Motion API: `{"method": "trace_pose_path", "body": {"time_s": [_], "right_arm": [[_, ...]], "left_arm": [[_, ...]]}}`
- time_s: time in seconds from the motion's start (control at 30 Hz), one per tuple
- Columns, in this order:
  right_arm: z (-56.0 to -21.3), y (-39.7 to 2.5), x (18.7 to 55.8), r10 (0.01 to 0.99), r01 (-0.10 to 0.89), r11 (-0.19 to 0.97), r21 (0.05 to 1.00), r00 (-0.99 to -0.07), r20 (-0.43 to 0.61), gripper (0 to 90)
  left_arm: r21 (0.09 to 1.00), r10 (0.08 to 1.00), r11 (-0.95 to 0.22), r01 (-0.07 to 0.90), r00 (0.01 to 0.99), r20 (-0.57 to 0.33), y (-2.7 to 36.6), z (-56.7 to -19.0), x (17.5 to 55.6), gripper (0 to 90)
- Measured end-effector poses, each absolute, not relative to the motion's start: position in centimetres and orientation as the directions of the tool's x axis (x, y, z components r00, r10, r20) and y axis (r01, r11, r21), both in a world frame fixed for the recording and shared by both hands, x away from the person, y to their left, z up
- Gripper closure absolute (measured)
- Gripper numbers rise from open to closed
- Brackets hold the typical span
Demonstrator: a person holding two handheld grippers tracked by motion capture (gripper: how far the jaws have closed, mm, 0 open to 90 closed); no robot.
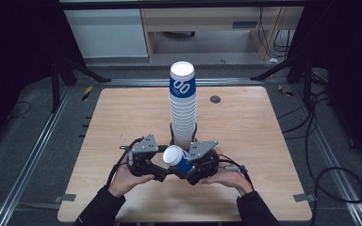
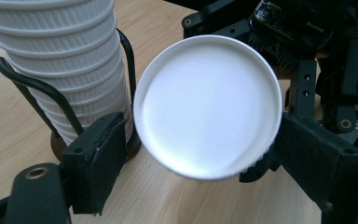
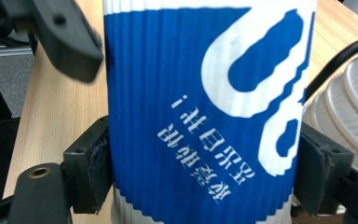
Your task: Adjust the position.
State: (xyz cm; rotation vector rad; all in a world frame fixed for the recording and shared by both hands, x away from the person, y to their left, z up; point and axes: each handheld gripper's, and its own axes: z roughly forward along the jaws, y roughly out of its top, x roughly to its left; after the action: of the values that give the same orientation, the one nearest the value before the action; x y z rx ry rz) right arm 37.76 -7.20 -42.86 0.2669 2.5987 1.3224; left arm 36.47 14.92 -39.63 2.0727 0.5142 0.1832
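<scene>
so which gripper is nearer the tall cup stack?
Right, narrowly. The right gripper, shut on the single cup, sits just below the cup stack. The left gripper is lower and further left.

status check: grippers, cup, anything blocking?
Right gripper shut on single blue cup, held sideways. Left gripper at its base, jaws wide, grip unclear. Cup stack in holder stands just behind; nothing between.

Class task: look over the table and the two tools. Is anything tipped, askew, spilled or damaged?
Only the single blue cup is off upright: it lies tilted between the tools, clamped by the right tool, its white end facing the left tool. The cup stack stands straight in its holder. No spill shows.
</scene>
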Motion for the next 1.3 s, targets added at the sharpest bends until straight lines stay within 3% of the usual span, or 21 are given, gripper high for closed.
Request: {"method": "trace_pose_path", "body": {"time_s": [0.63, 1.3], "right_arm": [[-43.2, -6.1, 37.7, 0.232, 0.044, 0.595, 0.802, -0.965, -0.119, 19.8], [-42.2, -6.9, 37.7, 0.27, 0.073, 0.544, 0.836, -0.959, -0.092, 11.1]], "left_arm": [[0.847, 0.416, -0.449, 0.286, 0.905, -0.085, 14.7, -39.9, 36.4, 24.3], [0.861, 0.43, -0.421, 0.284, 0.899, -0.086, 15.7, -39.3, 36.5, 26.1]]}}
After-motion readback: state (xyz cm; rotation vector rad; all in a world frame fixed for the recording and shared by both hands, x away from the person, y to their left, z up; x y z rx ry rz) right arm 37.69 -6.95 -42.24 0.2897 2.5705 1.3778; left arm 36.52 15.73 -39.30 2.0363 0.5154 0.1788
